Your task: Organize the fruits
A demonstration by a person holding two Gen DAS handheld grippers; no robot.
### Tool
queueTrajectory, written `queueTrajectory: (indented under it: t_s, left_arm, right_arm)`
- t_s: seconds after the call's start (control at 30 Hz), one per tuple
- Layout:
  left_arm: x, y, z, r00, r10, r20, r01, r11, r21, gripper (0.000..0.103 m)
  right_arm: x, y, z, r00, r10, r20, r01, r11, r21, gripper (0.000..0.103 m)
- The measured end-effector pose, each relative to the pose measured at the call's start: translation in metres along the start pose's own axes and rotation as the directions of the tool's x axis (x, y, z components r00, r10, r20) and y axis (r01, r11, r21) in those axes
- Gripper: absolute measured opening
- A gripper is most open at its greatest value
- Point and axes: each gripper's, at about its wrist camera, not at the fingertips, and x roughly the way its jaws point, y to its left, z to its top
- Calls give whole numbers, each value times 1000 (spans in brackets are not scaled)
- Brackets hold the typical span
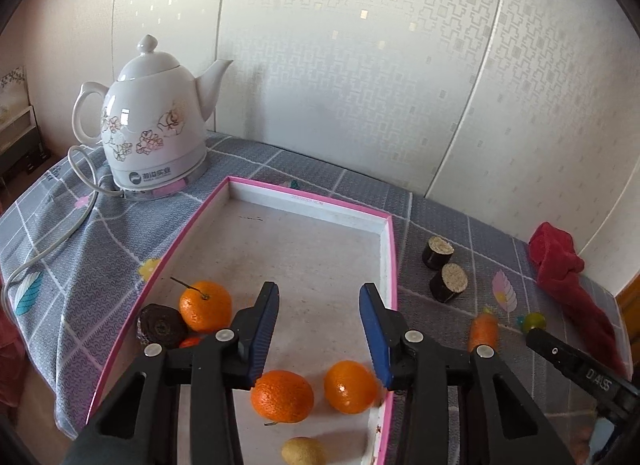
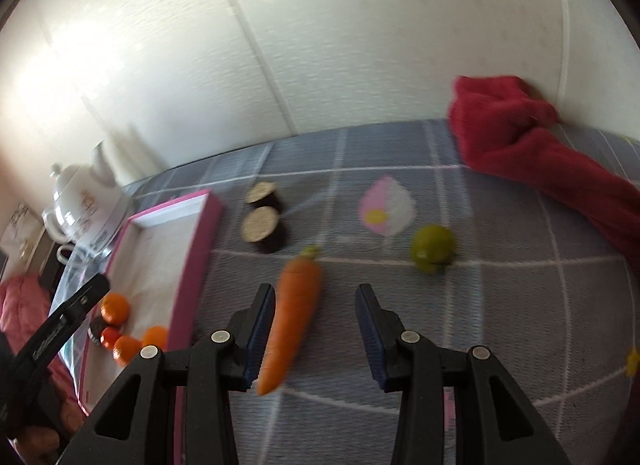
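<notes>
My left gripper [image 1: 319, 329] hangs tilted down over the pink-rimmed white tray [image 1: 390, 265], jaws spread wide and empty. Three round orange tangerines [image 1: 282, 396] lie in the tray: two below the fingertips, one at ten o'clock. My right gripper [image 2: 315, 331] hovers over the grey checked tablecloth [image 2: 500, 325], jaws wide, holding nothing. The tapered orange carrot [image 2: 294, 317] lies just beside its left finger; I can't tell whether they touch. A small green lime [image 2: 433, 243] sits at one o'clock.

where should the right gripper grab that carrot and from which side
Grip the carrot across its thick upper half, coming down from above with the open right gripper shifted left. It lies flat on the tablecloth, tapering toward the camera, so the narrow tip gives less hold.
</notes>
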Motion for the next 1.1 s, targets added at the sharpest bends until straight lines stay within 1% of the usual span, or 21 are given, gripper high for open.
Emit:
queueTrajectory:
  t_s: [0.17, 0.23, 0.37, 0.43, 0.5, 0.7, 0.77, 0.83, 0.97, 1.03, 1.1]
  left_arm:
    - [0, -21, -1, 999, -42, -11, 42, 999, 26, 42]
    - [1, -28, -3, 999, -49, -14, 50, 997, 53, 42]
    - [3, -41, -5, 998, -61, -20, 63, 992, 107, 37]
    - [5, -45, -5, 997, -68, -21, 70, 990, 126, 33]
    - [7, -49, -5, 997, -68, -22, 71, 988, 139, 32]
    - [19, -56, -2, 995, -89, -43, 94, 988, 125, 31]
    - [25, -57, -1, 992, -109, -61, 115, 988, 105, 28]
    - [29, -59, 1, 991, -114, -66, 120, 988, 99, 27]
    - [35, -63, 5, 991, -119, -59, 124, 987, 98, 26]
    - [42, -65, 8, 992, -107, -61, 113, 988, 106, 26]
    - [48, -63, 12, 993, -97, -67, 103, 991, 90, 26]
  right_arm:
    - [2, -25, 5, 1000, -17, -18, 19, 996, 85, 42]
    - [5, -28, 5, 999, -12, -32, 15, 995, 95, 42]
    - [7, -23, 2, 999, -20, -41, 22, 999, 48, 42]
    - [8, -19, 2, 999, -10, -40, 12, 999, 34, 42]
    - [9, -17, 3, 999, 11, -40, -10, 1000, 29, 42]
    - [15, -6, 8, 999, 19, -34, -19, 1000, -4, 42]
    - [19, -4, 12, 1000, 15, -26, -15, 1000, -7, 42]
    - [22, -3, 17, 1000, 24, -19, -24, 1000, -8, 42]
    - [28, 9, 26, 999, 45, -3, -46, 996, -80, 42]
    - [34, 14, 29, 999, 52, -9, -53, 993, -110, 42]
    - [40, 19, 31, 998, 57, -20, -59, 989, -136, 42]
